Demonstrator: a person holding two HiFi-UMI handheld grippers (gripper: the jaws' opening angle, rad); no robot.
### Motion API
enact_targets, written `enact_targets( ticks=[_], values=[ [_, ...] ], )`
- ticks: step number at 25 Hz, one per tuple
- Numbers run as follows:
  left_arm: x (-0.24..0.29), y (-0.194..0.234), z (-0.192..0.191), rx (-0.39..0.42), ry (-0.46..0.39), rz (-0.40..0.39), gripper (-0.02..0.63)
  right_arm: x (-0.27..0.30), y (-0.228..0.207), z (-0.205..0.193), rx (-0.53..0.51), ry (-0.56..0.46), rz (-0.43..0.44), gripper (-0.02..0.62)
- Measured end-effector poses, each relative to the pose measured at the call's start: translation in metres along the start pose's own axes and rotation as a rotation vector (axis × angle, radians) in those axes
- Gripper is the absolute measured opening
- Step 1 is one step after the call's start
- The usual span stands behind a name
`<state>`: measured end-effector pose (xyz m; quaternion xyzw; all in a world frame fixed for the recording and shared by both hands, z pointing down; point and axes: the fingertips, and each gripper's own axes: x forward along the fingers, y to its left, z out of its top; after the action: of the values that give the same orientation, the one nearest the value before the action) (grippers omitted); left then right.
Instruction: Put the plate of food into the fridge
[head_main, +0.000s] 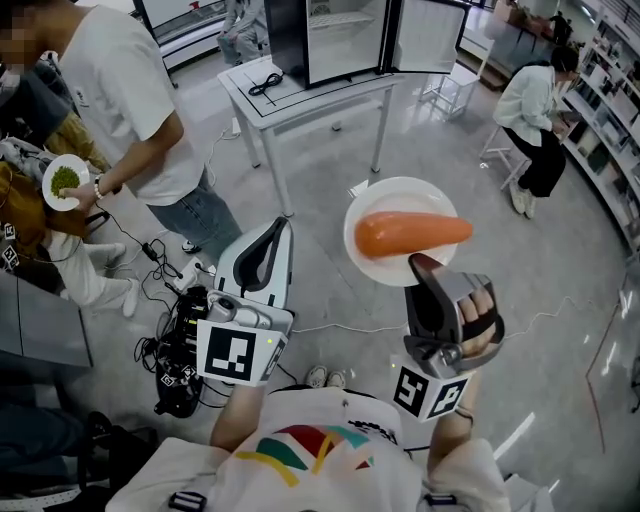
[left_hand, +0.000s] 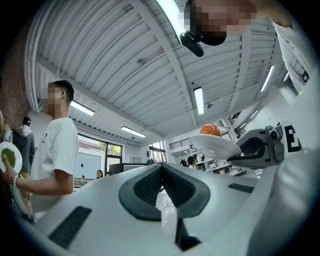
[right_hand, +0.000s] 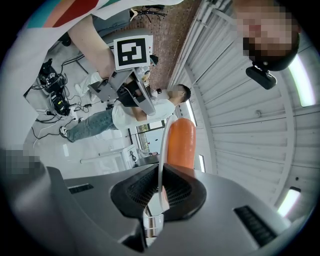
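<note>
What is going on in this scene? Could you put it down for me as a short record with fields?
Held item: white plate carrying an orange carrot
Right gripper: jaws closed on the plate's near rim
Left gripper: jaws together, nothing between them
Fridge: on a white table ahead, door appears open
Progress: plate held in the air, not yet in the fridge
Bystander: stands at the left, holding a small plate of green food
</note>
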<state>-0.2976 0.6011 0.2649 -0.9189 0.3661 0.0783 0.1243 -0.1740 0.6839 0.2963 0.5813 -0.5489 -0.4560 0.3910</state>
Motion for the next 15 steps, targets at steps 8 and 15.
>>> enact_targets(
  ticks=[8,15],
  values=[
    [0.014,-0.018,-0.005,0.004,0.011,0.031,0.006,0.002,-0.001,-0.029,0.005,-0.020,0.028,0.023],
    [0.020,-0.025,-0.009,0.003,0.029,0.052,0.006,0.005,0.000,-0.044,0.032,-0.030,0.048,0.023]
  ],
)
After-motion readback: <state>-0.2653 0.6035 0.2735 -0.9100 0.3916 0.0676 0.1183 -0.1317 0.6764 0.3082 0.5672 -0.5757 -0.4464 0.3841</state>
